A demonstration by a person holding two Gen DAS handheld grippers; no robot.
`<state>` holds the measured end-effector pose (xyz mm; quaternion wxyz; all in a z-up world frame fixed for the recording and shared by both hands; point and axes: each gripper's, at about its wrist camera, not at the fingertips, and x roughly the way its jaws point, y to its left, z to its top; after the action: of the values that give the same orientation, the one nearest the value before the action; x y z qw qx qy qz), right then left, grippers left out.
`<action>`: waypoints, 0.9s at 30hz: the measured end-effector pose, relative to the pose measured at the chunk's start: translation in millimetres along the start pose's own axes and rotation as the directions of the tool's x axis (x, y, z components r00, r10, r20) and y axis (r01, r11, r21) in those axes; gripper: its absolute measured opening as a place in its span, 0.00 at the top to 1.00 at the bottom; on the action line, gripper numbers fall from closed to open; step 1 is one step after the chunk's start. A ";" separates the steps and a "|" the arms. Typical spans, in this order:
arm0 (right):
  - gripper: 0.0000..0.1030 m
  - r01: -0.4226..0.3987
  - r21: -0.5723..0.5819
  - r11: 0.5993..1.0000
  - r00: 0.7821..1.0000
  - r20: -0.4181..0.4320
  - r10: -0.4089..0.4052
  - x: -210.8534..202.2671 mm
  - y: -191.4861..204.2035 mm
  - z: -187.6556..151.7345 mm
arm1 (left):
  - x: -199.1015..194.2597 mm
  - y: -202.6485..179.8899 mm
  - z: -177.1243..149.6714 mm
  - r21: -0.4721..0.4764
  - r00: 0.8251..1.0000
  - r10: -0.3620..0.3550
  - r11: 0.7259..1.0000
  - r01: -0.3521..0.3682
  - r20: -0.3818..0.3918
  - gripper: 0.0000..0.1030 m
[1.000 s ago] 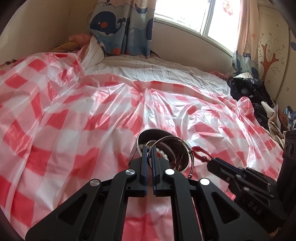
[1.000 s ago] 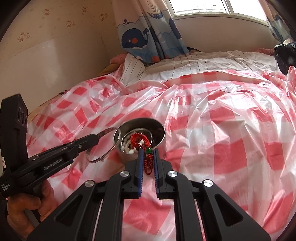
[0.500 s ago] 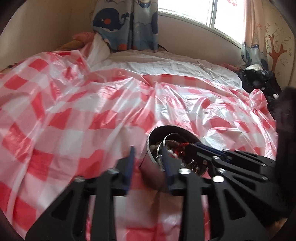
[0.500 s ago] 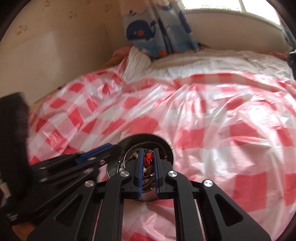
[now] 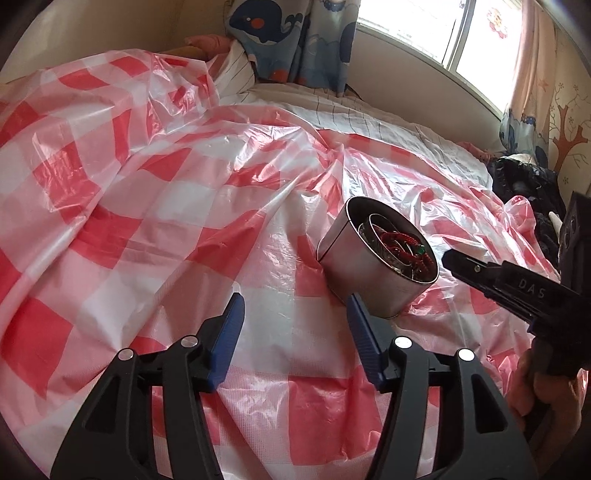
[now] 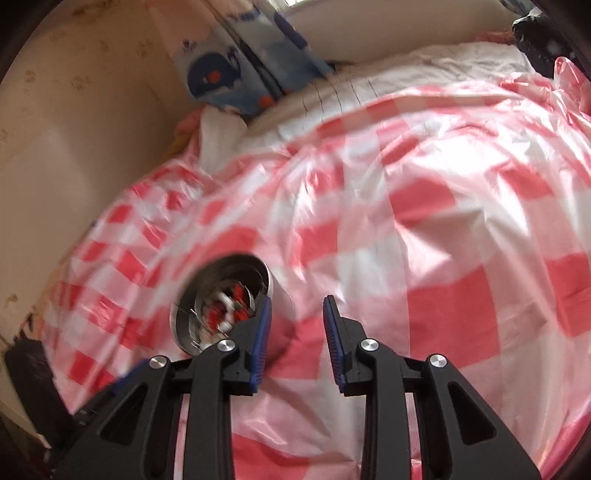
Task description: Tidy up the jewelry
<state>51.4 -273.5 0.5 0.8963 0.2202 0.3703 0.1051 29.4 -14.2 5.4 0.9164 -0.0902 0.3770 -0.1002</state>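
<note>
A round steel tin [image 5: 373, 266] sits tilted on the red-and-white checked plastic sheet [image 5: 147, 206]. Inside it lie a red cord bracelet [image 5: 404, 247], silver bangles and white beads. My left gripper [image 5: 293, 306] is just short of the tin, to its left, its jaws opening with nothing between them. In the right wrist view the tin [image 6: 229, 299] is blurred, ahead and to the left. My right gripper [image 6: 295, 306] has its jaws opening, empty, its left finger close against the tin's side. The right gripper's black body [image 5: 517, 288] reaches in from the right in the left wrist view.
The sheet covers a bed with striped white bedding [image 5: 332, 107] behind it. A whale-print curtain [image 5: 291, 33] hangs below a window. Dark clothes [image 5: 524, 184] pile at the bed's right side. A beige wall [image 6: 74, 129] runs along the left.
Both grippers let go of their jewelry: the bangle and the red cord bracelet now lie in the tin. Both sets of jaws spread apart and both grippers drew back from the tin.
</note>
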 end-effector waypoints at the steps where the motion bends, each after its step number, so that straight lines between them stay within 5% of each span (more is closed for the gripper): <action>1: 0.71 0.009 -0.027 1.000 1.000 -0.003 -0.009 2.9 5.5 -0.1 | 0.7 0.4 -0.3 -0.003 1.000 -0.001 1.000 0.000 -0.003 0.46; 6: 0.71 0.078 -0.181 0.980 0.996 -0.024 -0.084 24.3 39.3 4.6 | 0.6 -2.3 -2.2 0.007 1.000 -0.004 1.000 0.004 -0.004 0.44; 10: 0.66 0.117 -0.249 0.961 0.984 -0.101 -0.146 49.7 52.5 1.3 | -8.2 -7.8 -6.0 0.030 1.000 -0.003 1.000 0.003 0.003 0.31; 14: 0.66 0.123 -0.230 0.965 0.991 -0.025 -0.132 21.9 52.7 -1.2 | -22.3 -14.0 -14.1 0.071 1.000 0.023 0.997 -0.024 0.006 0.17; 18: 0.49 0.125 -0.252 0.960 0.992 0.032 -0.121 -22.7 58.0 -28.5 | -40.1 -20.3 -25.0 0.119 0.999 0.040 0.992 -0.041 0.013 0.08; 27: 0.37 0.140 -0.276 0.951 0.990 0.058 -0.129 -70.0 61.3 -95.1 | -56.2 -36.1 -58.8 0.251 0.992 0.125 0.961 -0.119 -0.007 0.07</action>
<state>-67.0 -213.9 12.9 0.9305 0.0676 0.3484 0.0909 -55.5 -40.1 10.8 0.9205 0.0508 0.3765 -0.0912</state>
